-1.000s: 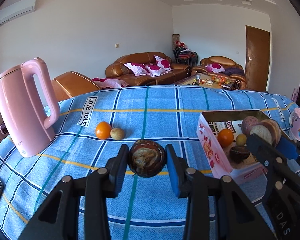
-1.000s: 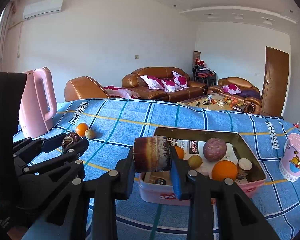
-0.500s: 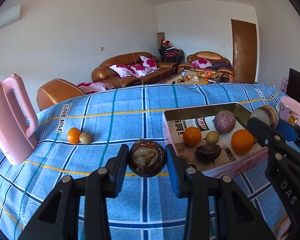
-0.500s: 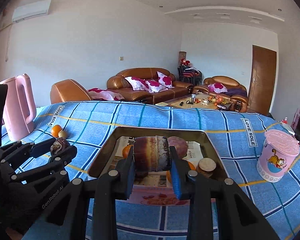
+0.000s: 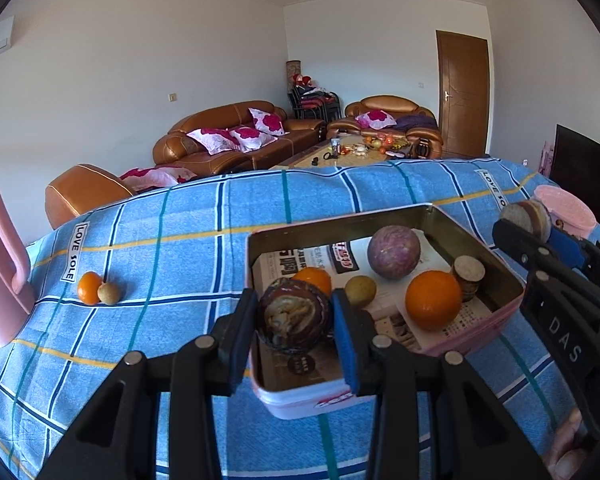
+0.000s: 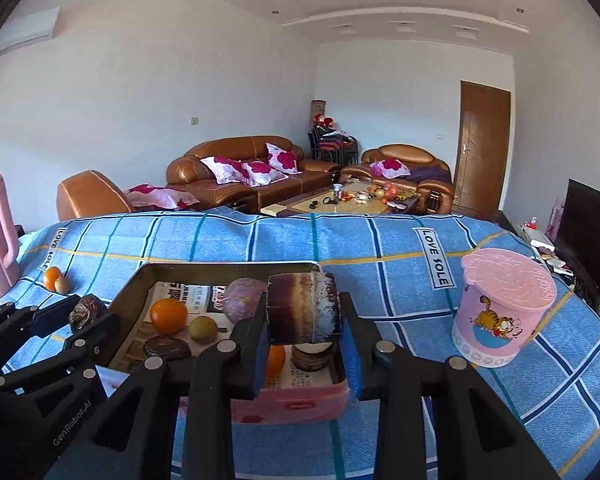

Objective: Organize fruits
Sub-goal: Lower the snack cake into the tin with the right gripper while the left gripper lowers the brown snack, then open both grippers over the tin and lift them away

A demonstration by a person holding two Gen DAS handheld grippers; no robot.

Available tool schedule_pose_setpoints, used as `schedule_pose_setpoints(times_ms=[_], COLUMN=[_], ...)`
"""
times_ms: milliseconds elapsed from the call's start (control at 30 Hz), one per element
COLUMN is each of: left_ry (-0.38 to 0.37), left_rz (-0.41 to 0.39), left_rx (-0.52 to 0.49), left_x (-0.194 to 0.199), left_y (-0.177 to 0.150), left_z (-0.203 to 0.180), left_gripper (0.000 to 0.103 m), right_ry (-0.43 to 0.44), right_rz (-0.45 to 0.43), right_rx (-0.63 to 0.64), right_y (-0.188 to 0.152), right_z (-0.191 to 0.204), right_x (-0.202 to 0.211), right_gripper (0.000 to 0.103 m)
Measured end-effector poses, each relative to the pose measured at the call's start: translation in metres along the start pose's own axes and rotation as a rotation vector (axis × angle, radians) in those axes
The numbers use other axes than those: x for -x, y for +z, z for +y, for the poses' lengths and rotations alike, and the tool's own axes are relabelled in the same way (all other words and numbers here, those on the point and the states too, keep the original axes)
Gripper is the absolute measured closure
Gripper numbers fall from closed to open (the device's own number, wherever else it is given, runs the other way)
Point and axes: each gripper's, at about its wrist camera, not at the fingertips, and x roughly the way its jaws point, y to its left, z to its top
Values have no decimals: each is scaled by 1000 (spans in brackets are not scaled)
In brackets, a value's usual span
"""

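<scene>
Our left tool (image 5: 294, 318) pinched a dark round wrinkled fruit (image 5: 295, 317) at lower centre, over the pink metal tin (image 5: 384, 224); our right tool (image 6: 303, 334) clamped a brown cylindrical fruit slice (image 6: 302, 307) above it.

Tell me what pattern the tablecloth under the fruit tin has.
Blue tablecloth with white, navy, teal and yellow check lines; clearest in the right wrist view.

The pink kettle (image 5: 0, 264) is cut off by the left edge in both views. In the left view, the left gripper (image 5: 296, 316) and its dark round fruit (image 5: 294, 314) hide the tin's (image 5: 380, 222) near corner and half of an orange (image 5: 314, 278) beyond. In the right view, the brown block (image 6: 302, 308) covers most of the purple fruit (image 6: 240, 300) behind it.
</scene>
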Motion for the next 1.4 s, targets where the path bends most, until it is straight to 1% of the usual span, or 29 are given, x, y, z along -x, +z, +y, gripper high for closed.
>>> schedule_pose_setpoints(times_ms=[133, 267, 333, 433, 533, 600, 667, 900, 1000, 1067, 1100, 1133, 1167, 1200, 1233, 1267, 1300, 1333, 1367, 1400], left_ry=[-31, -42, -54, -71, -76, -67, -75, -80, -80, -80, -81, -72, -72, -80, -94, -110, -101, -68, -42, -33], left_rz=[32, 51, 77, 114, 132, 140, 136, 124, 113, 104, 96, 87, 77, 65, 56, 43, 27, 3, -29, -62], left_rx=[15, 43, 61, 77, 76, 85, 90, 107, 119, 130, 134, 138, 141, 141, 136, 123, 107, 91, 77, 58], left_x=[-17, -28, -34, -41, -46, -47, -47, -44, -41, -39, -37, -35, -33, -30, -28, -24, -21, -16, -10, -5], left_y=[8, 13, 14, 13, 12, 12, 12, 12, 12, 12, 12, 11, 11, 11, 11, 11, 11, 11, 12, 13], left_z=[-8, -6, -3, 0, -1, 1, 2, 7, 10, 13, 15, 16, 17, 18, 18, 16, 12, 9, 7, 5], left_gripper=[64, 64, 64, 64, 65, 65, 65, 65, 64, 62, 59, 51, 50, 46, 36, 29, 10, 1, 0, 0], right_ry=[-12, 12, 32, 73, 124, 166, 185, 242, 304, 339, 353, 365, 370, 372, 376, 380, 386, 387, 378, 364], right_rz=[37, 63, 77, 123, 171, 211, 243, 250, 232, 217, 209, 199, 190, 181, 172, 159, 143, 117, 86, 54], right_rx=[-8, 10, 21, 31, 25, 30, 31, 1, -32, -63, -75, -88, -100, -112, -126, -142, -160, -178, -192, -200], right_y=[3, 8, 9, 11, 12, 11, 9, 7, 7, 7, 7, 7, 7, 7, 7, 7, 8, 9, 10, 11], right_z=[-2, 2, 4, 9, 12, 15, 16, 14, 8, 3, 2, 0, -2, -4, -6, -9, -12, -15, -17, -20], right_x=[-13, -26, -32, -46, -59, -67, -73, -73, -70, -67, -66, -64, -62, -60, -58, -55, -51, -47, -42, -36], right_gripper=[70, 70, 70, 70, 70, 70, 70, 69, 67, 63, 62, 61, 59, 59, 58, 57, 54, 44, 34, 30])
